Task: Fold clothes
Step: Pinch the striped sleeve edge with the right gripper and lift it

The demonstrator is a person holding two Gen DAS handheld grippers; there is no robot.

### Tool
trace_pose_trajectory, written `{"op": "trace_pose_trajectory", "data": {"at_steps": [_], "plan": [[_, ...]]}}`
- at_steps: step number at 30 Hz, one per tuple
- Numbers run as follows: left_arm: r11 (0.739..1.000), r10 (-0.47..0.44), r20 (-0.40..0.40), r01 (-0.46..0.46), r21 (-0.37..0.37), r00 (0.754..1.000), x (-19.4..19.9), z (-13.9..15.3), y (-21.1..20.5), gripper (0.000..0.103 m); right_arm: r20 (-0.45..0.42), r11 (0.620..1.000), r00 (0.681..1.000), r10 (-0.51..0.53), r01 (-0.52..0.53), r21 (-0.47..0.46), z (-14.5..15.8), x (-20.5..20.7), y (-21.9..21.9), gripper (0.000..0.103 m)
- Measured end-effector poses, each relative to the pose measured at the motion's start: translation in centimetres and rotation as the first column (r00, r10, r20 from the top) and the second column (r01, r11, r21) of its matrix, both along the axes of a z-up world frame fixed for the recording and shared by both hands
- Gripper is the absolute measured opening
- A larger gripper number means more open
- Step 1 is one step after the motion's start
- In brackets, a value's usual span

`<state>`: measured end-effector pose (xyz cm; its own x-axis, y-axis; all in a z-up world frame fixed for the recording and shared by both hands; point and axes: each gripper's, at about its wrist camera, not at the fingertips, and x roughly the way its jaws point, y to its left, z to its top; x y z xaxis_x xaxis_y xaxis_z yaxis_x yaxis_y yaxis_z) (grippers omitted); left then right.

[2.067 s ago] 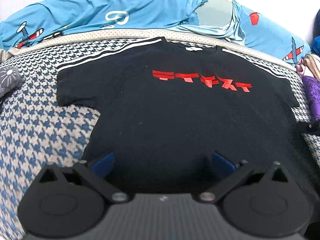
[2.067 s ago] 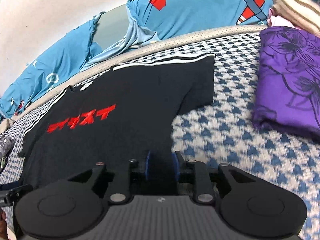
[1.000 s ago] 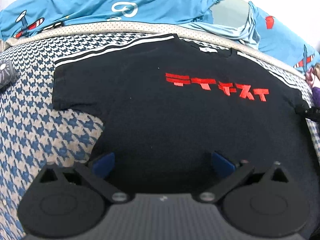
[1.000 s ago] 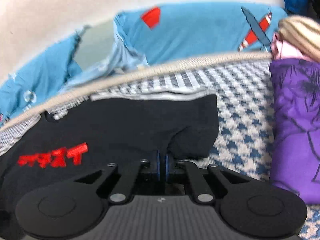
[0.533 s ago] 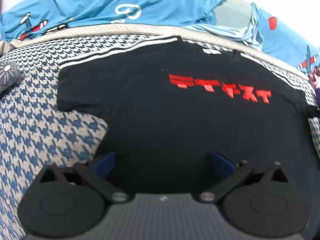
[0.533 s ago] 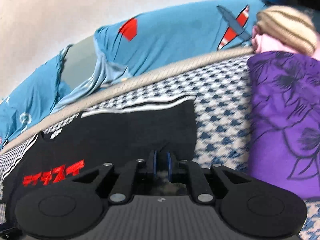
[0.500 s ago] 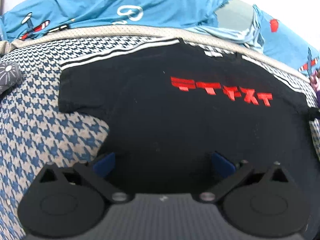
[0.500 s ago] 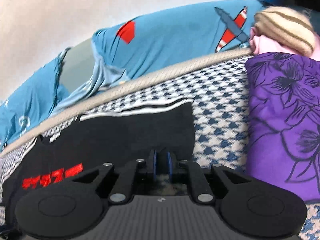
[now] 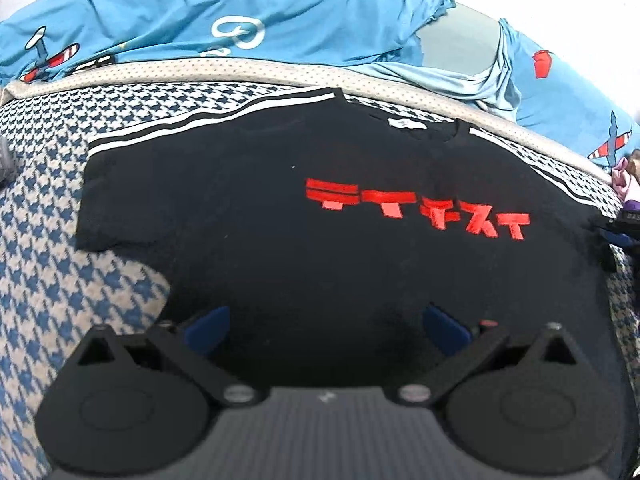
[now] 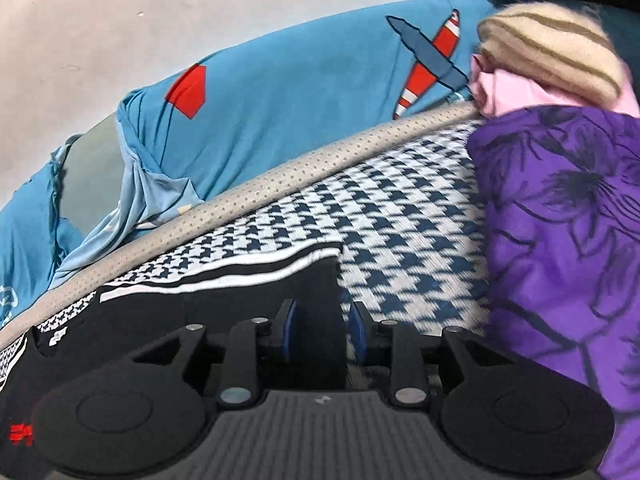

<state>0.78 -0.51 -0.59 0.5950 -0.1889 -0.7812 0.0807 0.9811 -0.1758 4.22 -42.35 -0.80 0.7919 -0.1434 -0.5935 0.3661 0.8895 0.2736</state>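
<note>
A black T-shirt point(image 9: 320, 248) with red lettering and white shoulder stripes lies flat, front up, on the houndstooth bed cover point(image 9: 60, 288). My left gripper point(image 9: 326, 324) is open wide over the shirt's lower middle and holds nothing. My right gripper point(image 10: 322, 330) is partly open with the edge of the shirt's right sleeve point(image 10: 304, 292) between its blue pads; the pads do not press it. The right gripper also shows at the shirt's right sleeve in the left wrist view point(image 9: 620, 236).
A folded purple floral garment point(image 10: 560, 240) lies right of the sleeve, with a pink piece point(image 10: 520, 92) and a beige striped knit point(image 10: 548, 48) behind it. A blue airplane-print sheet point(image 9: 240, 20) bunches along the far bed edge. A wall point(image 10: 160, 20) stands behind.
My right gripper, shut on the sleeve before, has opened partway at the sleeve edge. The left gripper has drifted slightly over the shirt and stayed open.
</note>
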Motion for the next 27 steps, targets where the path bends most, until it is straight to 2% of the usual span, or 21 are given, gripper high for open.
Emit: {"op": "trace_pose_trajectory", "data": {"at_steps": [5,7,9,12,15,18,21,24,27], "plan": [[1.0,0.007,-0.01,-0.007,-0.01,1.0,0.5,-0.2,0.0,0.103,0.001,0.997,0.999,0.041,-0.041,-0.06,-0.2,1.4,0.7,0.029],[1.0,0.01,-0.014,-0.01,-0.013,1.0,0.6,-0.3,0.0,0.103,-0.004,0.995,0.998,0.058,-0.058,-0.086,-0.2,1.8,1.0,0.027],[1.0,0.013,-0.018,-0.013,-0.017,1.0,0.8,-0.4,0.1,0.103,-0.008,0.992,0.998,0.067,-0.067,-0.11,-0.3,2.2,1.4,0.013],[1.0,0.018,-0.024,-0.018,-0.023,1.0,1.1,-0.5,0.1,0.103,-0.01,0.988,0.997,0.071,-0.071,-0.135,-0.2,2.6,1.9,0.006],[0.999,0.021,-0.027,-0.022,-0.029,0.999,1.1,-0.5,0.2,0.103,0.013,0.983,0.999,0.037,-0.034,-0.179,0.3,2.6,2.3,0.005],[0.999,0.026,-0.028,-0.027,-0.037,0.999,1.1,-0.5,0.3,0.103,0.046,0.983,0.999,0.012,-0.003,-0.183,1.0,2.6,2.2,0.005],[0.999,0.028,-0.03,-0.029,-0.037,0.999,1.1,-0.5,0.4,0.103,0.039,0.976,0.999,0.012,-0.003,-0.216,0.9,3.0,2.7,0.005],[0.999,0.032,-0.03,-0.033,-0.042,0.999,1.1,-0.5,0.6,0.103,0.007,0.979,1.0,0.0,0.001,-0.203,0.4,3.3,2.6,0.005],[0.998,0.038,-0.031,-0.039,-0.049,0.999,1.1,-0.5,0.8,0.103,0.013,0.979,1.0,-0.001,0.004,-0.202,0.5,3.2,2.7,0.005]]}}
